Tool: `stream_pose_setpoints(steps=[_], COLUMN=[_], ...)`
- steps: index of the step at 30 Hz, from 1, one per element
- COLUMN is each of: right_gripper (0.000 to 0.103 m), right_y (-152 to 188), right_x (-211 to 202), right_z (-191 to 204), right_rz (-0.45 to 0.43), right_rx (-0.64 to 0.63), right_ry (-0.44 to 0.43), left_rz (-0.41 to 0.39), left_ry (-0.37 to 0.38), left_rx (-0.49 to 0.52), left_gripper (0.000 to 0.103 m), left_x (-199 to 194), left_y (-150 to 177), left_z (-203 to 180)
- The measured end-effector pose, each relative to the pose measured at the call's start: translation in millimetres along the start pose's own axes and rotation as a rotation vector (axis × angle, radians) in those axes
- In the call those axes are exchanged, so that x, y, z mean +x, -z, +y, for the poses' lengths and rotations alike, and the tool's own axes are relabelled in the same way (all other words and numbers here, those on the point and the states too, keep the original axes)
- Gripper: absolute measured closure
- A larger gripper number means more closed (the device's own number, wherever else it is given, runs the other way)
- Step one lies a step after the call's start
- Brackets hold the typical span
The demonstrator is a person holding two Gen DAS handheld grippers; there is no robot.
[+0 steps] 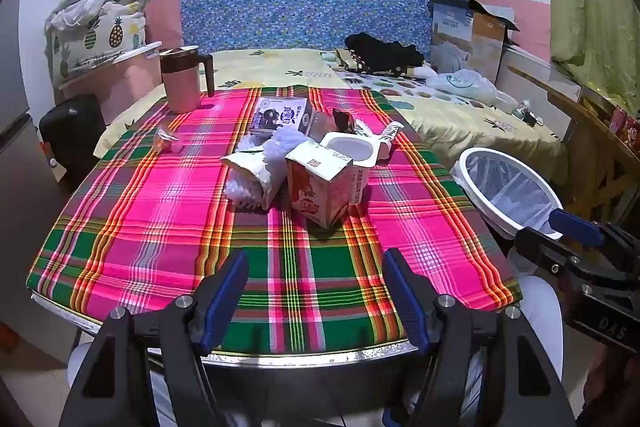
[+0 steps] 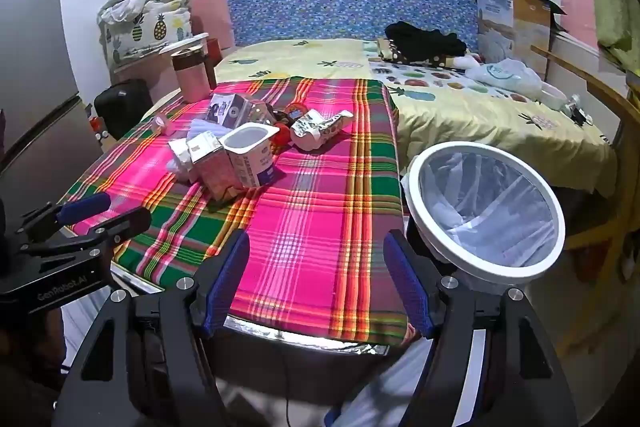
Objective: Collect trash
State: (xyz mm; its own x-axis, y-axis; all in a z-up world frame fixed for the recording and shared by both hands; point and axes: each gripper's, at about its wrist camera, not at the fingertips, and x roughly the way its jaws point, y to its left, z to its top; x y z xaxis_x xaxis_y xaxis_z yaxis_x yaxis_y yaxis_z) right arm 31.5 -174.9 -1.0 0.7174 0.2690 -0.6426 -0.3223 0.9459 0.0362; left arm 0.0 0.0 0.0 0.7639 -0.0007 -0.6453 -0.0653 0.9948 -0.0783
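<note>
Both grippers, left gripper [image 1: 316,291] and right gripper [image 2: 316,283], gape wide and empty above the plaid table's [image 1: 120,259] near edge. Trash pile [image 1: 304,163] sits mid-table, bare cloth between; bin [image 2: 486,207] just beside the table's right edge.

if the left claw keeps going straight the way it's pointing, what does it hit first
Probably the plaid tablecloth short of the trash pile; skimming over it, the orange carton is next. The open left claw holds nothing. Depth is uncertain.
</note>
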Motion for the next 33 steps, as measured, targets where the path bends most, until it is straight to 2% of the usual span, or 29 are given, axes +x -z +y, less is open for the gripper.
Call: stream_pose_setpoints(steps=[33], right_gripper=[0.032], right_y=[0.5], right_x=[-0.5], right_z=[1.2], right_rz=[0.001], right_rx=[0.004], right_ry=[-0.005], left_rz=[-0.003], left_ry=[-0.005], left_rx=[0.009], left_gripper=[0.034], left_x=[-1.8], left_y=[-0.8], left_z=[-3.9])
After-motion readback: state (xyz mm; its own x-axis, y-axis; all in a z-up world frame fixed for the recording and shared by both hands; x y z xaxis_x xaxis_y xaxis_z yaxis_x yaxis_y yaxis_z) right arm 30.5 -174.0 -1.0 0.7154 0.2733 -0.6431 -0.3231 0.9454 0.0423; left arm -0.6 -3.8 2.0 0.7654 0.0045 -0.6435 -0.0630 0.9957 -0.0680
